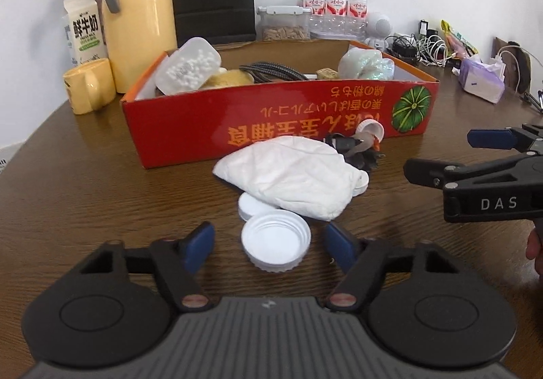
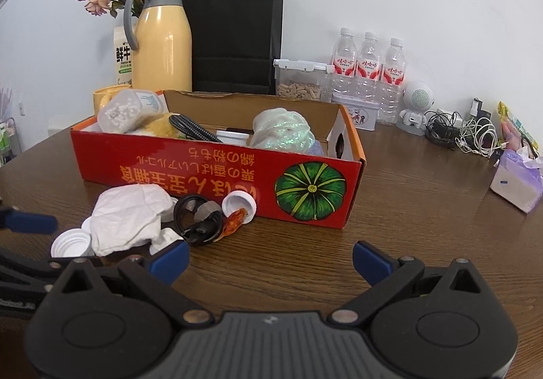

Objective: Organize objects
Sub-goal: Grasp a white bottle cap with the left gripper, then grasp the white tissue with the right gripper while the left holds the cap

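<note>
Inspecting: my two tongs over a brown wood-grain table [image 1: 85,182] with a small heap of loose items in front of a red box.
Left tongs [image 1: 269,245]: spread; the blue pads [image 1: 200,243] stand on either side of an upturned white screw cap [image 1: 275,238], with a gap visible on each side, so I am not pinching it.
Right tongs [image 2: 269,258]: spread wide over bare table, nothing between the pads; in the left view they show at the right edge, side on.
White cap: lying open side up on the table, just beside a second white lid [image 1: 254,205] that is partly tucked under the crumpled white tissue [image 1: 292,175].
Heap behind the tissue: a coiled black cable [image 2: 197,219], an orange wrapper [image 2: 234,222] and a small white bottle on its side [image 2: 239,204], the bottle touching the box wall.
Red cardboard box [image 1: 271,121]: open at the top, printed text upside down, green pumpkin picture at its right end.
Box contents: a clear tub of white beads [image 1: 188,66] leaning at the left, a braided dark cable [image 1: 268,71], an iridescent pale bag [image 1: 366,65] at the right.
Back of table: yellow thermos jug [image 1: 139,15], yellow mug [image 1: 90,87], milk carton [image 1: 85,29], black paper bag [image 2: 234,36], three water bottles [image 2: 368,59], purple tissue pack [image 2: 519,182].
</note>
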`<state>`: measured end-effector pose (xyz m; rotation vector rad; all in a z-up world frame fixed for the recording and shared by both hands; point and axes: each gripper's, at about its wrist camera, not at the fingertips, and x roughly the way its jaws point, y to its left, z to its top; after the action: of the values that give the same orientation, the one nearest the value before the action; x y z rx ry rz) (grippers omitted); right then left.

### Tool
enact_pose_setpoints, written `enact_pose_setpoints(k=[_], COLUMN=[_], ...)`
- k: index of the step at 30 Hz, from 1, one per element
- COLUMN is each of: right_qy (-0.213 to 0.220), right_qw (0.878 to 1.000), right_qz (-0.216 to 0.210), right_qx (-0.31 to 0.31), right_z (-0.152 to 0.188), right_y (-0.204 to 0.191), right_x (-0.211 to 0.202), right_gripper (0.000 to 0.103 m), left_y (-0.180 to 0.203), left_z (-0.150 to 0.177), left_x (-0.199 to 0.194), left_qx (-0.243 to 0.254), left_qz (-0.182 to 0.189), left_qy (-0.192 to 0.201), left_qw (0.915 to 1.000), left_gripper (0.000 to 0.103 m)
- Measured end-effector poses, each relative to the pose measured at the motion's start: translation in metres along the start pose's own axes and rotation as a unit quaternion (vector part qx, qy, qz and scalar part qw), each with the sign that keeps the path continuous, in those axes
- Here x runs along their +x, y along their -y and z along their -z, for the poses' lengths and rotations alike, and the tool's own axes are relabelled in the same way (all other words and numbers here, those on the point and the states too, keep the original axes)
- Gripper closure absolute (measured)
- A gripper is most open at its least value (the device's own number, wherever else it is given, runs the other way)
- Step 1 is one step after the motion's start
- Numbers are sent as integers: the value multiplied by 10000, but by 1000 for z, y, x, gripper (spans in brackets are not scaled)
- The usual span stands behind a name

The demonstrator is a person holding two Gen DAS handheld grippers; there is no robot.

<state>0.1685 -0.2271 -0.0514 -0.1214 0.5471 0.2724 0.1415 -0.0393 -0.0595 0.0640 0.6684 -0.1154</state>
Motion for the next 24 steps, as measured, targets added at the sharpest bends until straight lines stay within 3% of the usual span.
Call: enact_pose_setpoints(k=[1,3,11,20,24], right_qy=[-3,-16,29,58,283], right_qw=[10000,10000,10000,10000,9995], right_qz=[9,12,-1,3,-94], right_qx=[4,1,55,38,-132], right_z=[0,1,1,0,0], right_y=[0,-1,0,-2,-12], right_x=[1,2,1,0,-5], right_gripper=[0,0,0,0,0], left_y=[0,0,-13,-77,-99], left_z=[0,1,-2,-4,0], left_x=[0,-2,-19,-28,-32], left_qx=[-3,-3,-161,-687,-837], left_qz=[10,52,102,-684,-846], left_qy=[20,85,372,543,609], left_qw=[10000,10000,9991,9938,9910], left_gripper=[39,62,62,62,62])
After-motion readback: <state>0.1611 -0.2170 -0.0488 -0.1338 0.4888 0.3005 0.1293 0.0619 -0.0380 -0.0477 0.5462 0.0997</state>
